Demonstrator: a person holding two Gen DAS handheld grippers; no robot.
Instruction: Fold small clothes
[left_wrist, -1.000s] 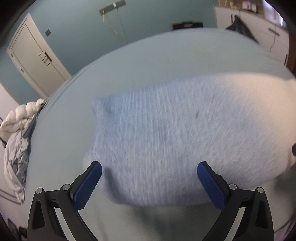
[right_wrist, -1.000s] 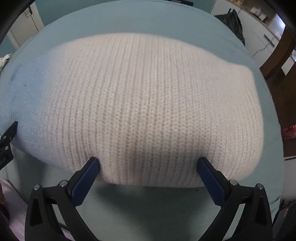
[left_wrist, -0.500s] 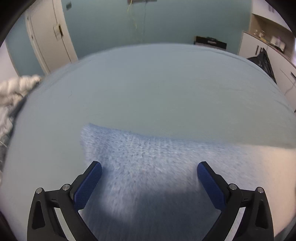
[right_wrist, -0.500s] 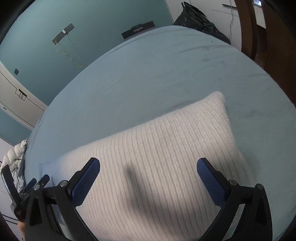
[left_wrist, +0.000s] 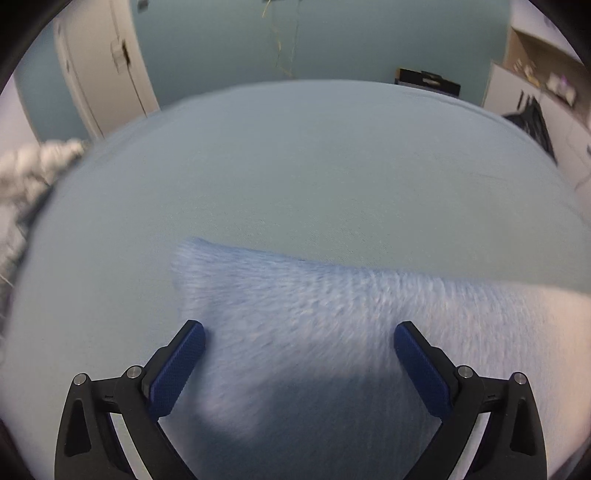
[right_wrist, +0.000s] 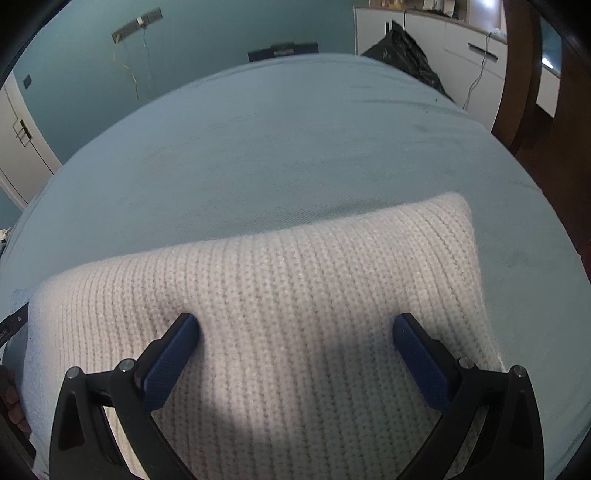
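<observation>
A cream ribbed knit garment (right_wrist: 295, 314) lies flat on the near part of a pale blue bed (right_wrist: 277, 147), its far right corner squared off; in the left wrist view it shows blurred and bluish (left_wrist: 332, 314); the right hand-held gripper (right_wrist: 295, 332) hangs over it with its blue fingers spread wide, pinching nothing; the left hand-held gripper (left_wrist: 299, 339) is likewise spread above the knit's left end; a white door (left_wrist: 107, 70) and crumpled white bedding (left_wrist: 33, 166) lie beyond.

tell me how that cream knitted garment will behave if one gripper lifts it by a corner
The cream chunky-knit garment will probably flop and drape: it lies soft and slightly puffed on the light blue bed cover. Its thick ribbed stitches suggest some weight for its size and likely good grip against the textured pads, so slipping seems unlikely.
</observation>
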